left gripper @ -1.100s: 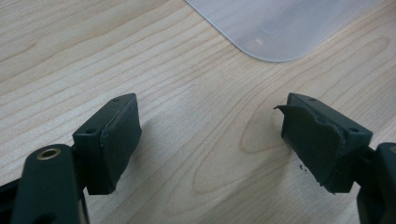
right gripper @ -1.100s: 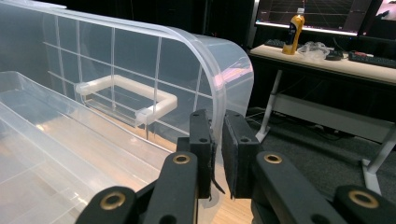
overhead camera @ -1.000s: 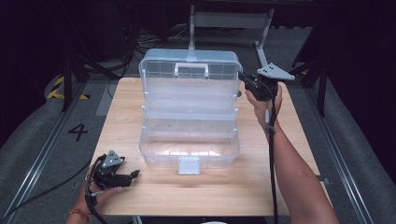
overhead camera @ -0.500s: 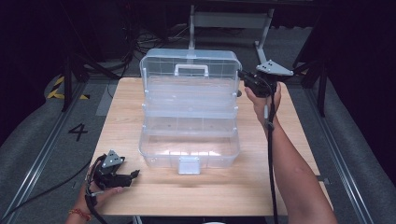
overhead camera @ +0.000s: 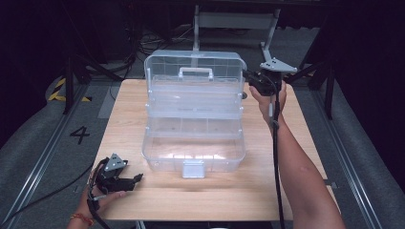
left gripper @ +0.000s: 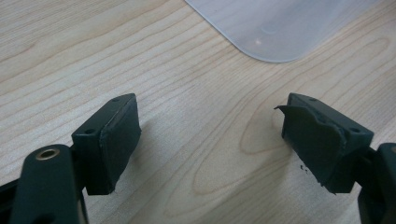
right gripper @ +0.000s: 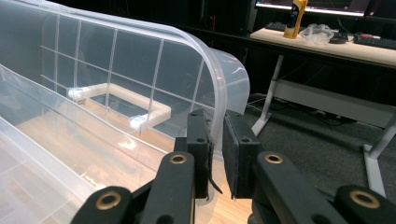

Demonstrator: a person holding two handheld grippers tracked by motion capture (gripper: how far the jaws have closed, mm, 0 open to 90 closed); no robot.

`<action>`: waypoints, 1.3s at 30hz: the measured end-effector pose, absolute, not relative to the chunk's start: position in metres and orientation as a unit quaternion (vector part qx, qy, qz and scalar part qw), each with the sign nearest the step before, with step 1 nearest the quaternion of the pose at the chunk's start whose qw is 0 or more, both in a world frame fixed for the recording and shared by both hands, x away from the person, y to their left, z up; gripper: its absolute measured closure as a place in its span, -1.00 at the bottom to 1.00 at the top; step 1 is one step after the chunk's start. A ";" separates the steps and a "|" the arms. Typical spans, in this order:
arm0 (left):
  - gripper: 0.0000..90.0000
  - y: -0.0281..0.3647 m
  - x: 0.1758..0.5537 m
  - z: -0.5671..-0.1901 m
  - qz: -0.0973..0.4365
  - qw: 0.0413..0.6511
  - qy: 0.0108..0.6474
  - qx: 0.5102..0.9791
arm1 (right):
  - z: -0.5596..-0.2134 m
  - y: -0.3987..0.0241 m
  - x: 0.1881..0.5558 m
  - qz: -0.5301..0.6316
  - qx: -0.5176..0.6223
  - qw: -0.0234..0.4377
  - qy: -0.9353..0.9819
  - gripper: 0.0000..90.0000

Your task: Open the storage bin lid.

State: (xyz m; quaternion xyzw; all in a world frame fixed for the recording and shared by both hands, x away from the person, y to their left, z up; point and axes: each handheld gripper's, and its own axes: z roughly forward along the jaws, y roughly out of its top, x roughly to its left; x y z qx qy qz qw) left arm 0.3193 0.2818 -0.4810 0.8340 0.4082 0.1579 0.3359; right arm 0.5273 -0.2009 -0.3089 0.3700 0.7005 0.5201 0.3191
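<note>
Item: clear plastic toolbox (overhead camera: 193,129), standing mid-bench (overhead camera: 296,157), long axis running left to right across the bench. Lid (overhead camera: 191,71) raised upright at the far side, its white handle (overhead camera: 196,72) facing the person; latch (overhead camera: 193,168) at the near front edge.

Right claw (overhead camera: 247,76): nearly pressed together, pinching the lid's right rim (right gripper: 215,112) between its pads.

Left claw (overhead camera: 138,178): spread wide, holding nothing, resting low over the bench's near left corner, near the toolbox's front corner (left gripper: 275,32).
</note>
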 end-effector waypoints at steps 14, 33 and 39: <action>-0.56 0.283 0.320 -0.481 0.159 0.335 0.403 0.837 | -0.308 -0.202 0.544 0.509 0.373 0.299 0.715 0.80; -0.56 0.282 0.320 -0.481 0.155 0.336 0.407 0.835 | -0.308 -0.204 0.560 0.504 0.387 0.266 0.725 0.78; -0.56 0.282 0.320 -0.481 0.157 0.336 0.403 0.837 | -0.309 -0.204 0.567 0.499 0.391 0.261 0.729 0.75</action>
